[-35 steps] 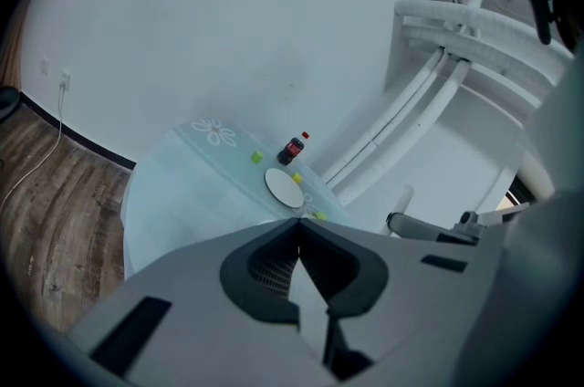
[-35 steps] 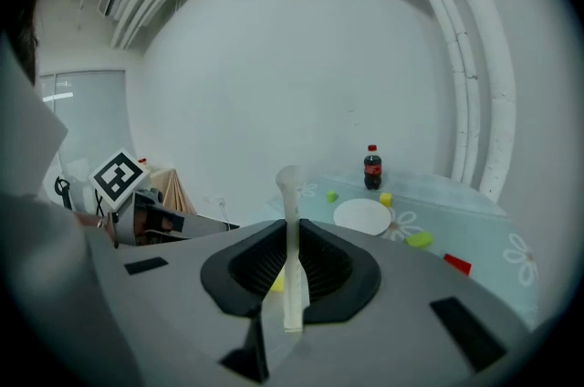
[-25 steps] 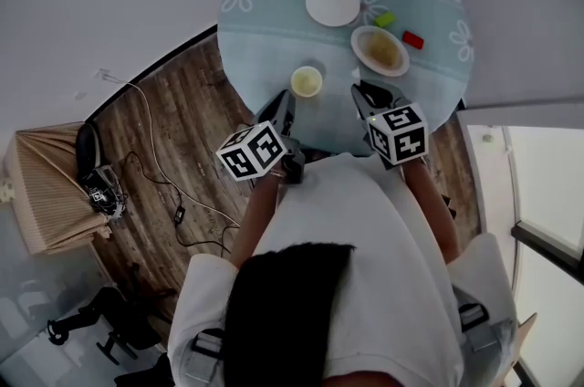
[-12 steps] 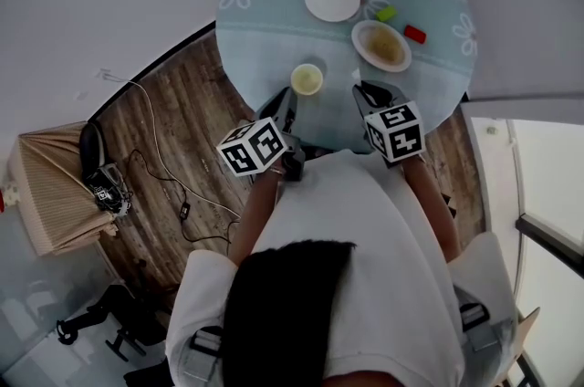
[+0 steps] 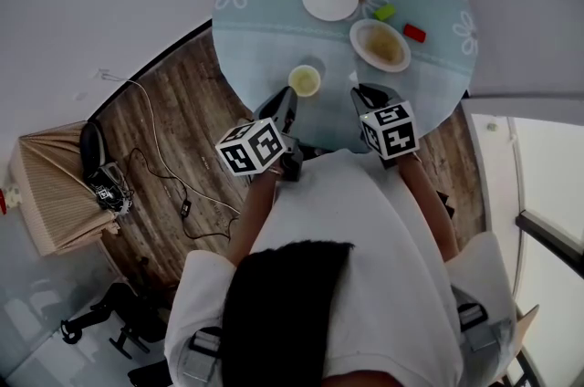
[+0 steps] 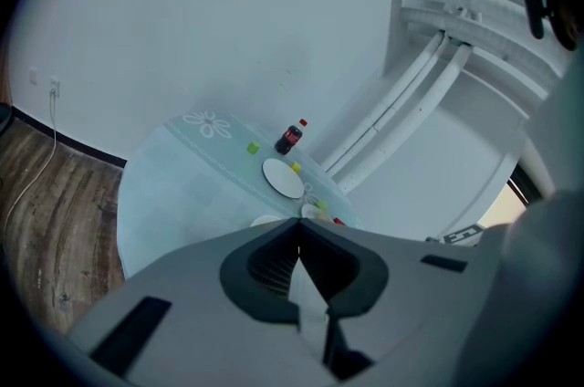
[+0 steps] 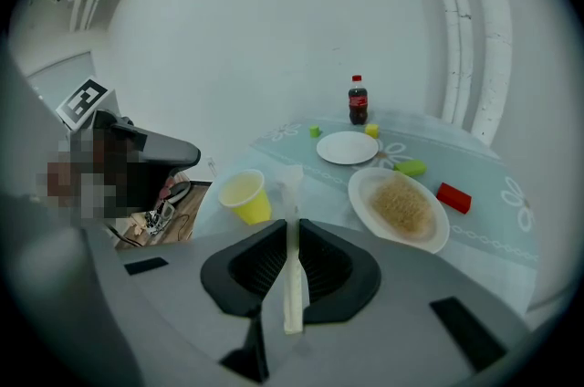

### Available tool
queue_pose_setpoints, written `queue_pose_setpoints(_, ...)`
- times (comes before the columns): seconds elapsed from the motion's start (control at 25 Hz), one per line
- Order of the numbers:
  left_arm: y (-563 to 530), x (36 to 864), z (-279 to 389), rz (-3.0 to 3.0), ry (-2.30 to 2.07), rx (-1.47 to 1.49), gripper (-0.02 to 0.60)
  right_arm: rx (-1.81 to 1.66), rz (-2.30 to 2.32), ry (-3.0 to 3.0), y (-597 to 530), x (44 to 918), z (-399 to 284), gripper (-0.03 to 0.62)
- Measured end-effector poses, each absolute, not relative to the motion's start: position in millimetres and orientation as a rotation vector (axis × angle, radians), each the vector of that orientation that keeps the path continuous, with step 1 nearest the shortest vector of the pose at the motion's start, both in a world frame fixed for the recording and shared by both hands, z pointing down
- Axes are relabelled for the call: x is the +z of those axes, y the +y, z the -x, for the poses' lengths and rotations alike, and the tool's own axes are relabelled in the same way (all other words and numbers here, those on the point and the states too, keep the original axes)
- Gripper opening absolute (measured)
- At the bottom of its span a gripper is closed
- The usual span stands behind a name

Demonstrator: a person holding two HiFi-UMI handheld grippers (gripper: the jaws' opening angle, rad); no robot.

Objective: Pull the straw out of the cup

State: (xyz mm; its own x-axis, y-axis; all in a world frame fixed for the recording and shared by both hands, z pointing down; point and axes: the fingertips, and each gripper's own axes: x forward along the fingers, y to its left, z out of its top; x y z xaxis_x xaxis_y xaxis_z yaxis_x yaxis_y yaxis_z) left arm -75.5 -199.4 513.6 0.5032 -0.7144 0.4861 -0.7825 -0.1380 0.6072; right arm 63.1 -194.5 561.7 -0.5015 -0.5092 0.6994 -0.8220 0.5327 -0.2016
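Evidently little has shifted in the last second: the round worktop point(image 5: 265, 47) lies ahead of both pairs of fingers as before, and both hands hover at its near edge, tilted downward. The left gripper point(image 6: 298, 225) is closed on nothing. The right gripper point(image 7: 292, 230) pitches more steeply. Just ahead-left of its fingers stands the yellow cup point(image 7: 245, 195), nothing sticking out. The pale straw point(image 7: 292, 294) sits pinched between those fingers, so the pull looks finished.
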Motion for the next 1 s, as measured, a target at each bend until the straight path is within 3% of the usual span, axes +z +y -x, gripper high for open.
queue_pose_setpoints(1.0, -183.2, 516.6, 107.8, -1.817, -1.302, 0.067, 0.008, 0.715, -1.047, -2.108, -207.2, 596.9, -51.7, 0.058)
